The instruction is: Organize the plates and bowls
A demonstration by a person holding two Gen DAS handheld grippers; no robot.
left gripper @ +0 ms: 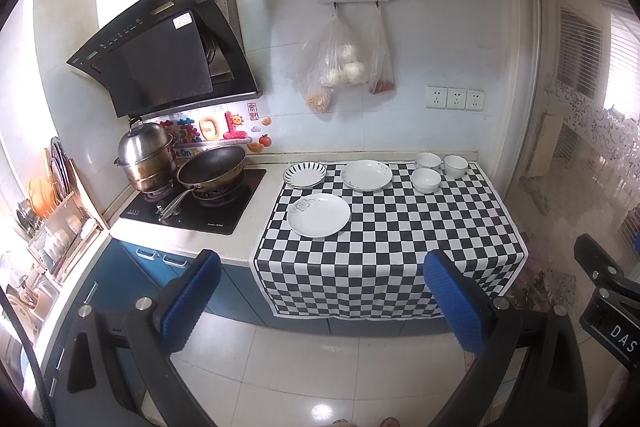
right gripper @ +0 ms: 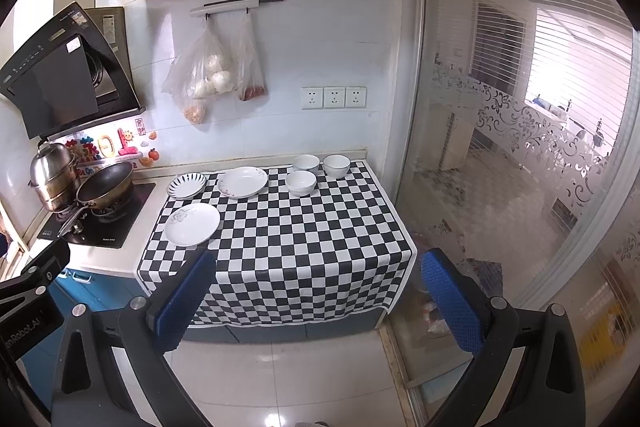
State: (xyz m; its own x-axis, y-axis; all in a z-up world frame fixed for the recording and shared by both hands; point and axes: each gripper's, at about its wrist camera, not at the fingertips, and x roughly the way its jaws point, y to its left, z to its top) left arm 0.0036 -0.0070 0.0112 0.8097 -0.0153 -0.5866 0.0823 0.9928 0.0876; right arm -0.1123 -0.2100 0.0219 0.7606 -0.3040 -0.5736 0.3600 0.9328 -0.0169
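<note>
While both claws hang over the floor in front of the tabletop [left gripper: 248, 247], left claw [left gripper: 320, 301] apart and empty, right claw [right gripper: 318, 301] apart and empty, three plates [left gripper: 318, 215] at left on checkered cloth [left gripper: 384, 251], three bowls [left gripper: 427, 180] near back edge, front half of cloth free

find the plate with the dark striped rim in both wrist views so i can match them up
Left wrist view: the striped-rim plate sits at the back left corner of the checkered cloth, beside the stove.
Right wrist view: the same plate lies left of centre, again at the cloth's back left corner.
Shared landmark: the three wall sockets above the counter.
</note>
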